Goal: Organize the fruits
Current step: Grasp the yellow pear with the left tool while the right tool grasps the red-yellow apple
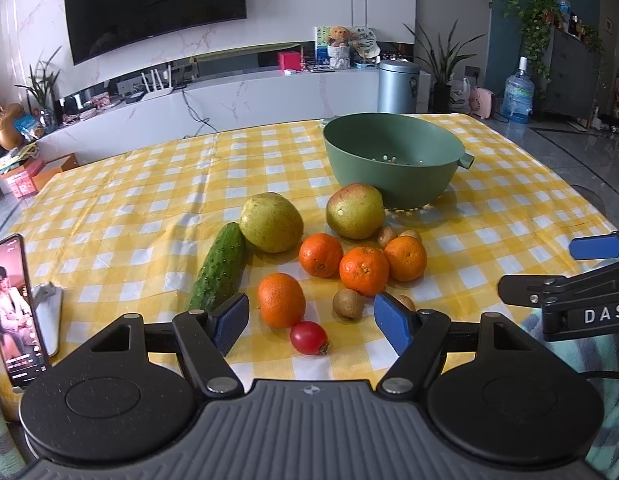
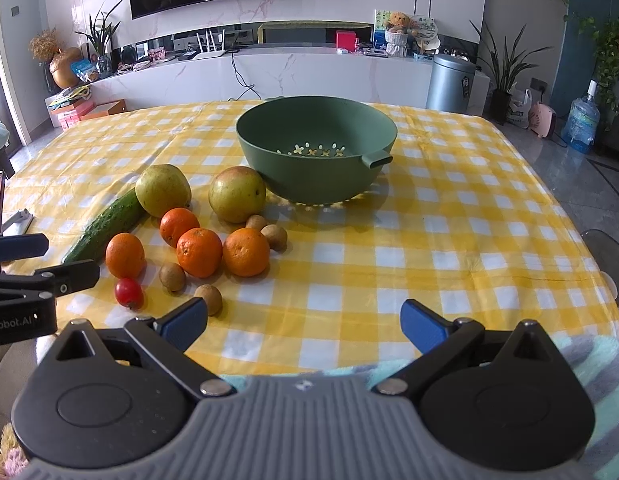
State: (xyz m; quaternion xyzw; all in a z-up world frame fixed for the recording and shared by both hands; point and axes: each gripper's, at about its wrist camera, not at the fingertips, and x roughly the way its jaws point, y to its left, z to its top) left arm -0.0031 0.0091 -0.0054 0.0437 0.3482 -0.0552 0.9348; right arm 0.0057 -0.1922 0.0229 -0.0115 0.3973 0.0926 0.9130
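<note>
A green colander bowl (image 1: 393, 160) (image 2: 315, 148) stands empty on the yellow checked table. In front of it lie two pears (image 1: 271, 222) (image 2: 237, 194), several oranges (image 1: 363, 270) (image 2: 199, 252), a cucumber (image 1: 219, 268) (image 2: 107, 226), a cherry tomato (image 1: 309, 338) (image 2: 128, 293) and several small brown fruits (image 1: 348, 303) (image 2: 208, 299). My left gripper (image 1: 309, 320) is open and empty, just short of the tomato. My right gripper (image 2: 303, 324) is open and empty over bare cloth, right of the fruit.
A phone (image 1: 15, 312) stands on a holder at the table's left edge. A striped towel (image 2: 589, 364) lies along the near edge. Behind the table are a white TV cabinet (image 2: 269, 76) and a grey bin (image 2: 449, 82).
</note>
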